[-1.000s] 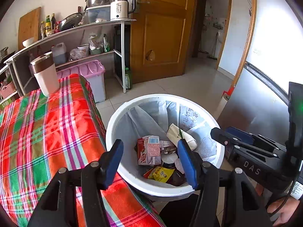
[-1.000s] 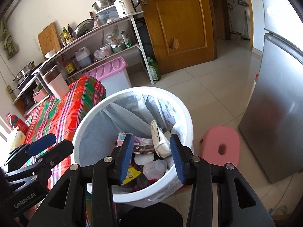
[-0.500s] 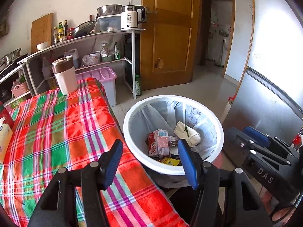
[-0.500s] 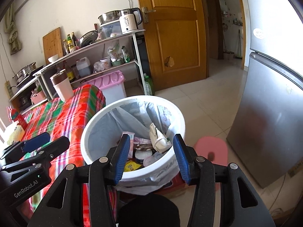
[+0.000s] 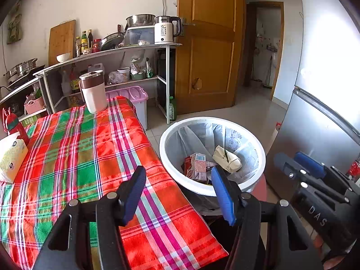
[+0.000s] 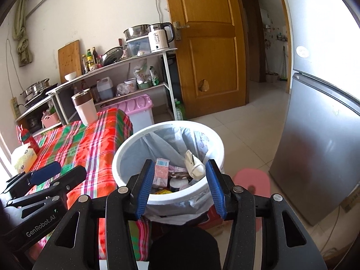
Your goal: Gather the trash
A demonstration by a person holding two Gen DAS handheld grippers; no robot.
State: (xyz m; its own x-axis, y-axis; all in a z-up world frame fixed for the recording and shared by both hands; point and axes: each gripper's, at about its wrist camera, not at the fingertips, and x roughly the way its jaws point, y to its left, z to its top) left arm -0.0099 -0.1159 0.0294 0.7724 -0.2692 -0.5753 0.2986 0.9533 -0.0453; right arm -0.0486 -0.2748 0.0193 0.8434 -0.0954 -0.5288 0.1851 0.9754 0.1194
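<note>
Beside the plaid-clothed table (image 5: 90, 157), both grippers (image 5: 177, 193) (image 6: 177, 186) are drawn back from the white lined trash bin (image 5: 171, 164), part-open and empty; deposit judged complete.

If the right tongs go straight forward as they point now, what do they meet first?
Probably the white trash bin, likely its near rim; the open, empty right tongs point at it. Depth is unclear.

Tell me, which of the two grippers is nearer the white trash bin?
Right. The right gripper hangs open right at the white trash bin, at its near rim. The left gripper sits off to the side, over the plaid tablecloth.
</note>
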